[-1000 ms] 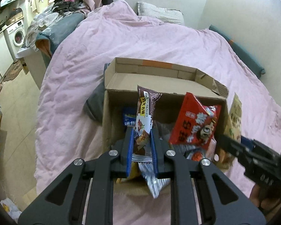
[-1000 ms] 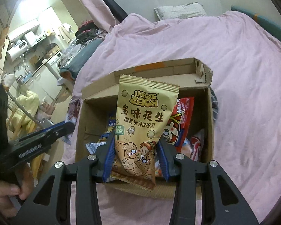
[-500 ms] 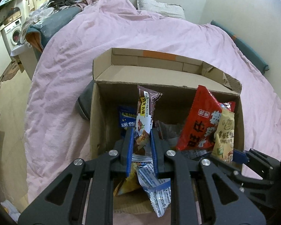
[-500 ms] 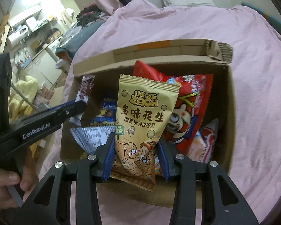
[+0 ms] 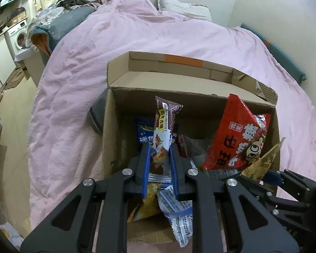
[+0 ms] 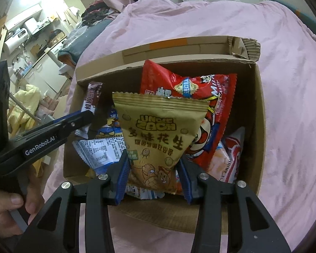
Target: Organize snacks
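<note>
An open cardboard box point(image 5: 111, 139) point(image 6: 261, 126) sits on the pink bed and holds several snack packs. My left gripper point(image 5: 159, 164) is shut on a brown chocolate bar wrapper point(image 5: 165, 126), held upright over the box's left side; it also shows in the right wrist view point(image 6: 92, 99). My right gripper point(image 6: 153, 172) is shut on a tan Uncle Zach peanut bag point(image 6: 158, 135), held over the box's front; its edge shows in the left wrist view point(image 5: 263, 160). A large red snack bag point(image 5: 238, 139) point(image 6: 200, 88) leans inside the box behind the peanut bag.
Blue packs point(image 5: 145, 132) and a white-and-blue wrapper point(image 6: 99, 147) lie in the box. The pink duvet point(image 5: 158, 42) surrounds it, with a pillow point(image 5: 183, 8) at the far end. A washing machine point(image 5: 16, 38) and clutter stand left of the bed.
Both grippers have moved forward and down over the box with their packs. The peanut bag now hangs over the box interior, in front of the red bag.
</note>
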